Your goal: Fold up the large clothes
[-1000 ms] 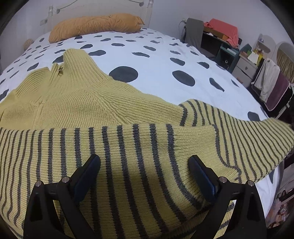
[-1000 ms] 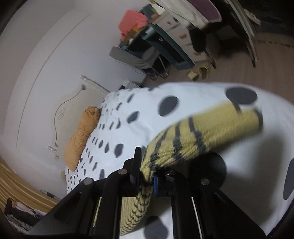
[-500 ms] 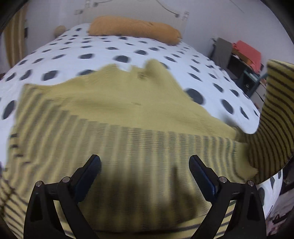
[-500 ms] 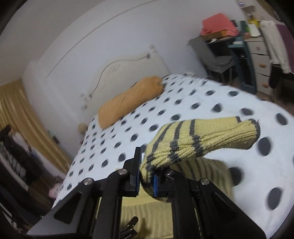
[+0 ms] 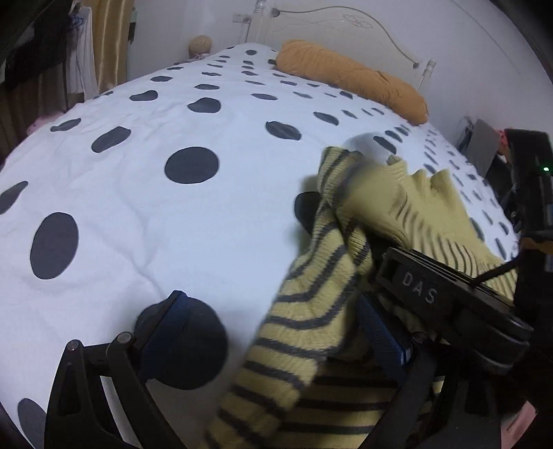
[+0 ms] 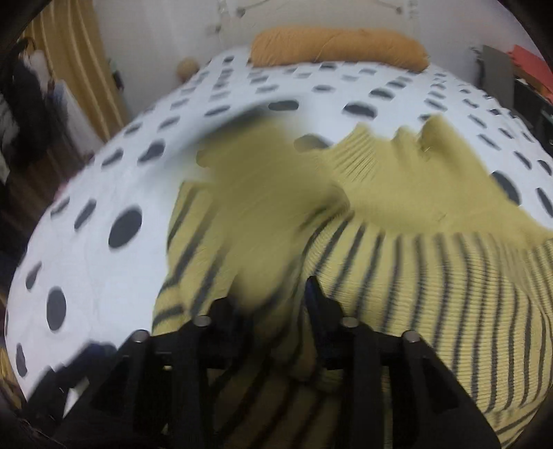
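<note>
Left gripper (image 5: 276,331): black frame, silver screws, blue pads. Right gripper (image 6: 273,304): black, "DAS" embossed.

A wide bed (image 5: 214,214) in a white quilt with dark oval spots is carrying a yellow knit sweater with grey stripes (image 6: 432,276) under the right tool (image 6: 273,304), an orange bolster pillow (image 5: 349,77) lying far beyond it.

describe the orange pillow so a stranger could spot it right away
Start at the big bed with the white cover dotted in dark spots. Follow it to the far end, below the white headboard. The pillow lies across there: a long orange bolster, the only plain orange thing on the bed, unlike the striped yellow sweater nearer the camera.
</note>
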A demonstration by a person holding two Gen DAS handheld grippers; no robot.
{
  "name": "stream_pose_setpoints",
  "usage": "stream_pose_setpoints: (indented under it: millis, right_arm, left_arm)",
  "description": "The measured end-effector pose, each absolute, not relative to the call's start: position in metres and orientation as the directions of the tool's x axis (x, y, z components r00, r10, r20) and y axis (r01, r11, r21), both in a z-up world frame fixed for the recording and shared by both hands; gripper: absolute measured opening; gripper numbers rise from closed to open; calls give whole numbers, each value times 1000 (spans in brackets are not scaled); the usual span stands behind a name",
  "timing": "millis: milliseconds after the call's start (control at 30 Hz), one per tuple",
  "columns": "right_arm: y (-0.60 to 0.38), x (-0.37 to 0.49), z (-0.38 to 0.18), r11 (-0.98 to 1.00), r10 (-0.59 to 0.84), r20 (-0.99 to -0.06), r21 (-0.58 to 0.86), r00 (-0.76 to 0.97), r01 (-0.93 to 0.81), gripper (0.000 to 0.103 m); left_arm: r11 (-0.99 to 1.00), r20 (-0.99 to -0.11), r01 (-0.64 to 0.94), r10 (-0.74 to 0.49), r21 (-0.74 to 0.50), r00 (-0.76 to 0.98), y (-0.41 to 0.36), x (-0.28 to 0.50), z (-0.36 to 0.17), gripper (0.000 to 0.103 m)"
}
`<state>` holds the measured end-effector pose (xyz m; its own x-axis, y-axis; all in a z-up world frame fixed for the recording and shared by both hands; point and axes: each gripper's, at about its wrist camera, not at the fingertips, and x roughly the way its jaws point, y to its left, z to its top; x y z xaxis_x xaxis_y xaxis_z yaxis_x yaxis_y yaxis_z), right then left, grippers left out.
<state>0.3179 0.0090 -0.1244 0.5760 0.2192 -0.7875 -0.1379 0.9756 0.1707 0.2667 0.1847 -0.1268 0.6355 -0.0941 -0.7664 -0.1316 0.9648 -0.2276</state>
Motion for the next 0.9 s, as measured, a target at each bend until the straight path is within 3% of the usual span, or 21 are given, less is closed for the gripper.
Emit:
stream_pose_setpoints:
  millis: [133, 233, 300, 467, 567, 633, 733, 833, 900]
  right_arm:
    - [6, 307, -113, 971, 236, -767, 163, 597, -173, 50]
    - [-24, 295, -82, 951, 305, -716, 264, 628, -161, 53]
    - [-44, 294, -67, 954, 284, -695, 275, 660, -121, 62]
    - [-148, 268, -38, 926, 264, -658, 378, 705, 6, 75]
    - [-220, 264, -53, 874, 275, -635, 478, 722, 87, 75]
    - [-255, 271, -82, 817, 322, -646, 559, 692, 142, 75]
    - [-273, 277, -104, 796, 365, -656, 588, 661, 144, 69]
    - [-267, 275, -86, 784, 409, -585, 618, 700, 58, 70]
    - [-252, 280, -76, 801, 429, -548, 599, 718, -21, 89]
  left_arm:
    - [960, -756, -133, -104, -246, 647, 183, 266, -125, 98]
    - [963, -717, -130, -82, -236, 693, 184, 255, -110, 98]
    - [961, -696, -140, -70, -240, 714, 183, 250, -99, 98]
    - [967, -674, -90, -98, -239, 732, 166, 259, -79, 98]
    - [974, -704, -19, -150, -225, 694, 134, 292, -76, 98]
    - [984, -723, -21, -114, -175, 681, 112, 312, -83, 98]
    - [984, -749, -21, -121, -177, 652, 95, 328, -90, 97]
    - [988, -719, -7, -106, -153, 687, 84, 329, -83, 99]
    - [992, -727, -23, -73, -121, 683, 80, 335, -89, 102]
